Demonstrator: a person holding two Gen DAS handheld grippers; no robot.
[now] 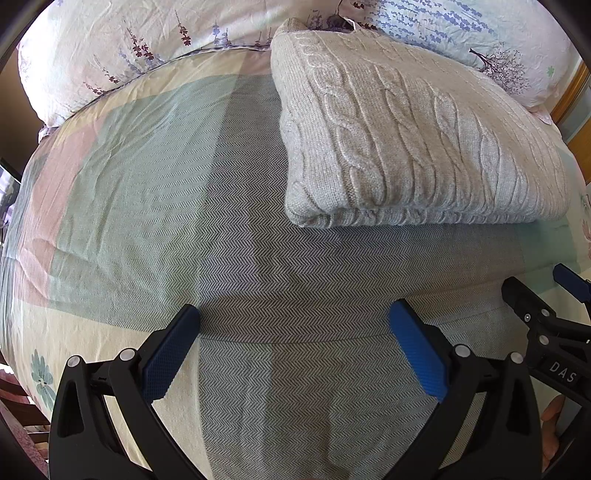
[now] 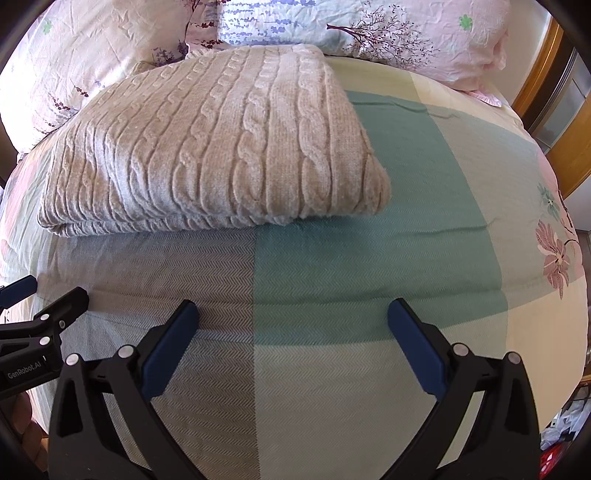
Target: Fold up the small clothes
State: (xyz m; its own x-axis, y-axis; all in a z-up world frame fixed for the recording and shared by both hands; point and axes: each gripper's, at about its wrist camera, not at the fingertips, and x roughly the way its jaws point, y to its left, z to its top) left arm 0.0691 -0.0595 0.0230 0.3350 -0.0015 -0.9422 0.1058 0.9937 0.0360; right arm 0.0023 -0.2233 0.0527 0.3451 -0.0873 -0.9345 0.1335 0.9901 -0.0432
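A beige cable-knit sweater (image 1: 406,140) lies folded into a thick rectangle on the bed, its folded edge towards me; it also shows in the right wrist view (image 2: 214,147). My left gripper (image 1: 293,314) is open and empty, hovering over the bedspread short of the sweater's near left corner. My right gripper (image 2: 291,312) is open and empty, short of the sweater's near right corner. The right gripper also shows at the right edge of the left wrist view (image 1: 535,291), and the left gripper at the left edge of the right wrist view (image 2: 51,291).
The bedspread (image 1: 229,229) has grey, green, pink and cream blocks in a herringbone weave. Floral pillows (image 2: 388,33) lie behind the sweater at the head of the bed. A wooden frame (image 2: 565,122) stands at the far right.
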